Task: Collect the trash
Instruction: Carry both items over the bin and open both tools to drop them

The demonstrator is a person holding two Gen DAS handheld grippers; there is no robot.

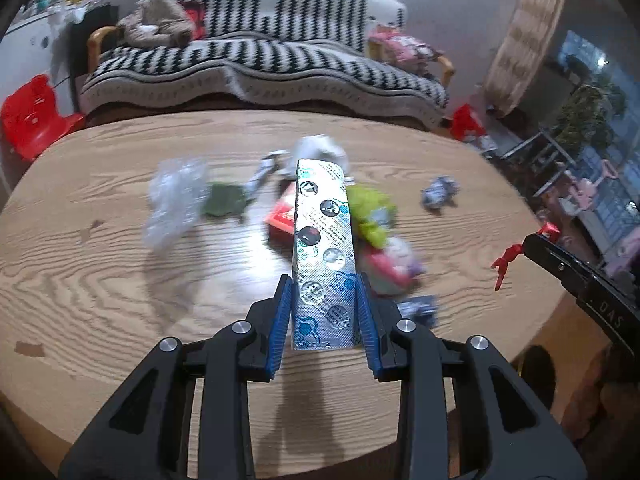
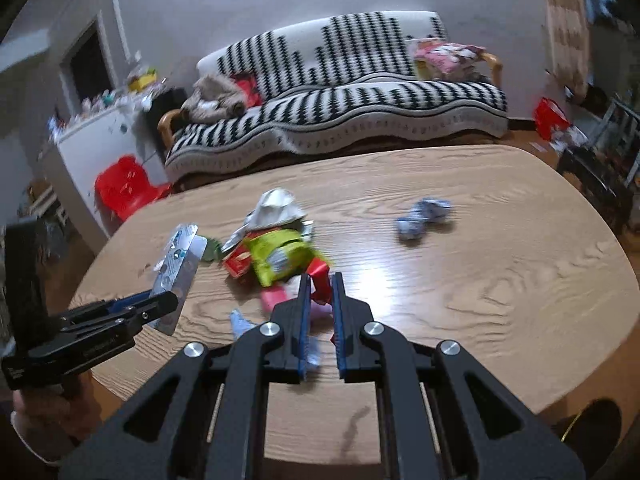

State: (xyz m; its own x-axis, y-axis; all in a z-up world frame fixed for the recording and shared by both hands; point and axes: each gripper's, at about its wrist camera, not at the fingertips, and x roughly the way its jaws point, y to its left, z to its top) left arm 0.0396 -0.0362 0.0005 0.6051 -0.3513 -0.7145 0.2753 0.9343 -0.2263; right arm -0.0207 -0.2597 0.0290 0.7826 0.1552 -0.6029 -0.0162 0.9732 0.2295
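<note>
My left gripper (image 1: 323, 280) is shut on a silver pill blister pack (image 1: 323, 240) and holds it above the wooden table (image 1: 100, 280); it also shows in the right wrist view (image 2: 180, 260). My right gripper (image 2: 321, 280) is shut on a red scrap of wrapper (image 2: 320, 276), seen in the left wrist view (image 1: 506, 260) at the right. A pile of trash lies mid-table: a green wrapper (image 2: 280, 256), a red packet (image 2: 238, 262), a white crumpled paper (image 2: 276, 206), a pink wrapper (image 1: 394, 264), clear plastic (image 1: 174, 200).
A blue-white crumpled wrapper (image 2: 424, 218) lies apart on the right of the table. A striped sofa (image 2: 340, 112) stands behind the table, a red stool (image 2: 124, 188) to the left. Clutter sits at the right on the floor.
</note>
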